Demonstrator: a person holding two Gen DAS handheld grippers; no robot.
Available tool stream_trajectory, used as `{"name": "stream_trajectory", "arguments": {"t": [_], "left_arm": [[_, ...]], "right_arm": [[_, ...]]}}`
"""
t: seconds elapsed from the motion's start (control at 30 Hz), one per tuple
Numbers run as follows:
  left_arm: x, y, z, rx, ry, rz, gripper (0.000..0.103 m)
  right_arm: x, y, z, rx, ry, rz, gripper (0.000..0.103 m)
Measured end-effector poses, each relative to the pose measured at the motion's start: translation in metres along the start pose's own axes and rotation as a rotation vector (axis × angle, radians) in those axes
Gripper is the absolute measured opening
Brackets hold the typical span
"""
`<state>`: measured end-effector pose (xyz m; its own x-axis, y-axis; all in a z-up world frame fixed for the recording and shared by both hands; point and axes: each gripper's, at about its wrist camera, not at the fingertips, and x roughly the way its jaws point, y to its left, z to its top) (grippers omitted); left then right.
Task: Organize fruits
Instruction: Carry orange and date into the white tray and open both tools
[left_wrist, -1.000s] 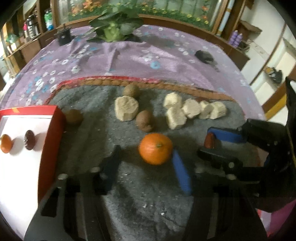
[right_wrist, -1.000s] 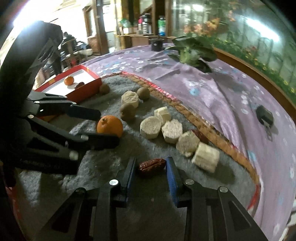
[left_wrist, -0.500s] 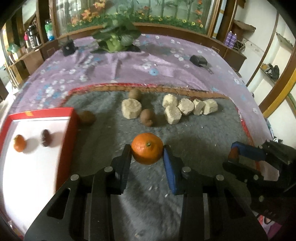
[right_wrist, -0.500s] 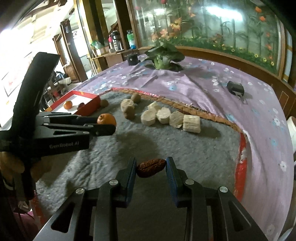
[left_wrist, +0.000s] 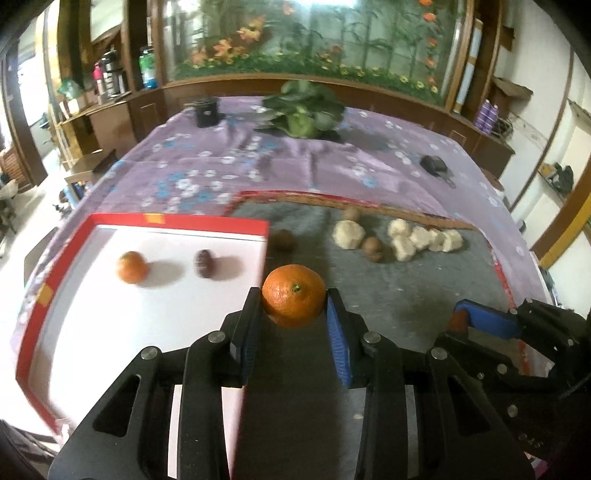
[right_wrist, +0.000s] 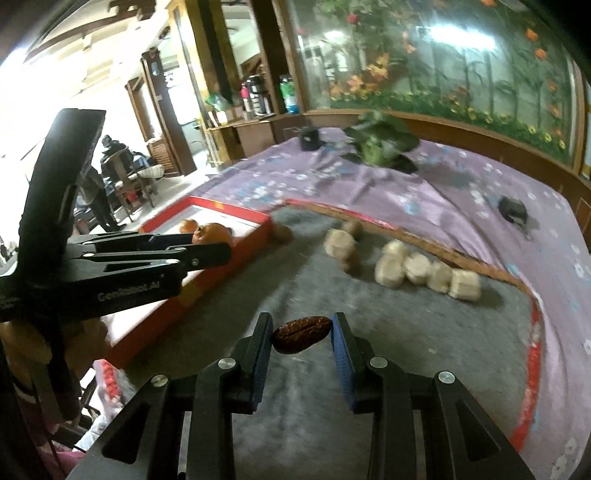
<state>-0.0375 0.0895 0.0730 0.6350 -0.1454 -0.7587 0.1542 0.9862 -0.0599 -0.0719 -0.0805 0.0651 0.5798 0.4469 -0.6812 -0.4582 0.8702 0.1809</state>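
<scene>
Two fruits are carried at once toward the red tray.

An orange is gripped between the jaws of the left gripper, and a brown date is clamped crosswise in the right gripper. A second ago both fruits lay low over the grey mat; now the orange is held at the centre of the left view, over the near right edge of the red tray, which has slid from the frame's left edge toward the middle. One small orange and one dark date are already seen inside the tray, left of centre. Kiwis and pale blocks are left on the mat, right of centre. Delivery is judged close; release comes next.
</scene>
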Motion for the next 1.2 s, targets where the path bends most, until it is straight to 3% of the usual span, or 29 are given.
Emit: {"name": "stream_trajectory", "arguments": {"t": [0.27, 0.53, 1.2], "left_arm": [[-0.012, 0.054, -0.003, -0.068, -0.020, 0.067, 0.033], [-0.004, 0.103, -0.009, -0.141, 0.012, 0.115, 0.034], [0.023, 0.142, -0.010, -0.186, 0.079, 0.156, 0.034]], "right_arm": [[0.020, 0.047, 0.024, -0.058, -0.019, 0.060, 0.031], [0.050, 0.079, 0.046, -0.093, 0.001, 0.089, 0.031], [0.144, 0.117, 0.064, -0.211, 0.137, 0.115, 0.031]]}}
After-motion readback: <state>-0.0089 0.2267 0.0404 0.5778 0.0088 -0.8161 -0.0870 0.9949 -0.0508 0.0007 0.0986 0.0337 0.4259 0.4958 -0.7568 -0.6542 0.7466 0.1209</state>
